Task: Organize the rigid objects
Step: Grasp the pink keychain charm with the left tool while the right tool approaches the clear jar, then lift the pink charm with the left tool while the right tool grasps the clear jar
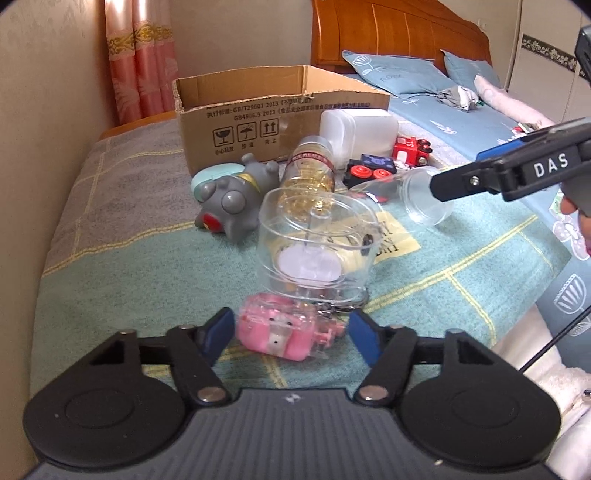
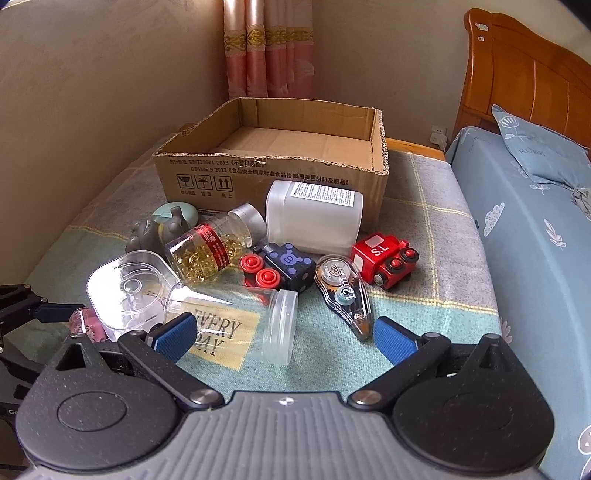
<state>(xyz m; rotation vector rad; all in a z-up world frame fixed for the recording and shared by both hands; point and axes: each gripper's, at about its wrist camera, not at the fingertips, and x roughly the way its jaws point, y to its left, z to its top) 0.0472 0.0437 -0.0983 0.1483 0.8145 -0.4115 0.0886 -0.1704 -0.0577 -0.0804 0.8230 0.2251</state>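
Note:
An open cardboard box (image 2: 280, 162) stands at the back of the bed; it also shows in the left wrist view (image 1: 258, 122). Loose objects lie before it: a clear jar (image 2: 236, 325), a clear square container (image 1: 314, 243), a capsule bottle (image 2: 207, 247), a white tub (image 2: 314, 218), a red toy train (image 2: 384, 258), a dark toy block (image 2: 284, 266), a correction tape (image 2: 343, 291) and a grey toy (image 1: 229, 199). My left gripper (image 1: 291, 332) is open around a pink toy (image 1: 284, 332). My right gripper (image 2: 284, 336) is open over the clear jar's mouth end.
The objects lie on a teal and grey checked blanket (image 2: 424, 295). A wall (image 1: 44, 110) runs along the left. A blue-sheeted bed (image 2: 535, 240) with pillows and a wooden headboard (image 1: 399, 33) lies to the right. Pink curtains (image 2: 266, 48) hang behind the box.

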